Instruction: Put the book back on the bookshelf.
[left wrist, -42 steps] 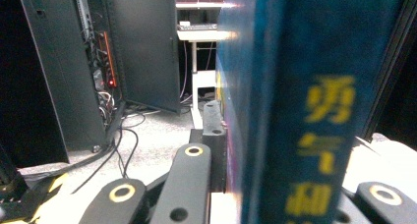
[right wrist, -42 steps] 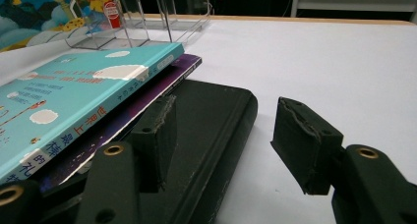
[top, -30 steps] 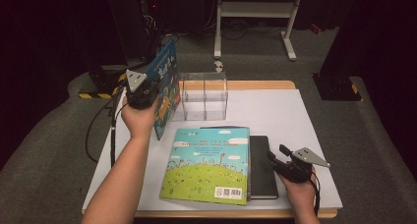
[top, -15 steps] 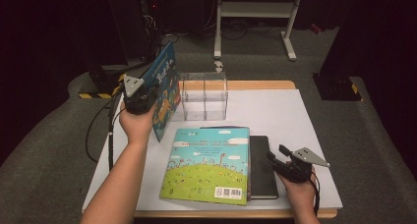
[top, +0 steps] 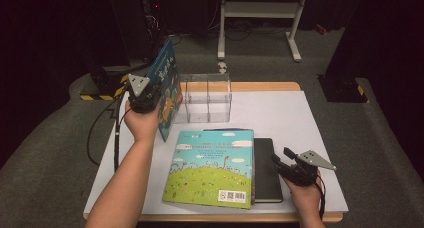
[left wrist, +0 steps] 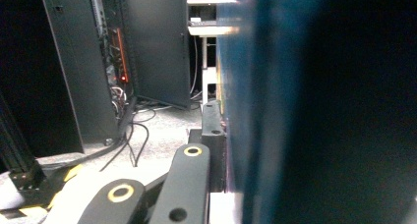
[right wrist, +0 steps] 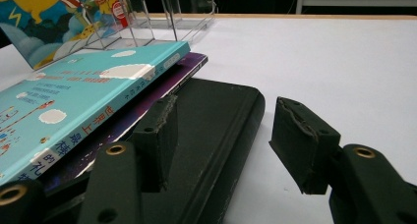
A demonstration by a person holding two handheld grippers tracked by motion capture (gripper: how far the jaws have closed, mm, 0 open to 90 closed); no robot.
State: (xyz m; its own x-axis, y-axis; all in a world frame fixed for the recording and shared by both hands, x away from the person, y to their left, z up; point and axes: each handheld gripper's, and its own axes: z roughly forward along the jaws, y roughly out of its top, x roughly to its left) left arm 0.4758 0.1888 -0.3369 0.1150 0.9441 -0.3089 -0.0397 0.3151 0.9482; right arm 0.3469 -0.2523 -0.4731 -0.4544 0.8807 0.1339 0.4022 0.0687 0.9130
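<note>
Picture book upright beside clear rack, clamped in left hand-held gripper, right hand-held gripper parted, empty

Parted fingers astride black notebook edge beside turquoise picture book
</note>
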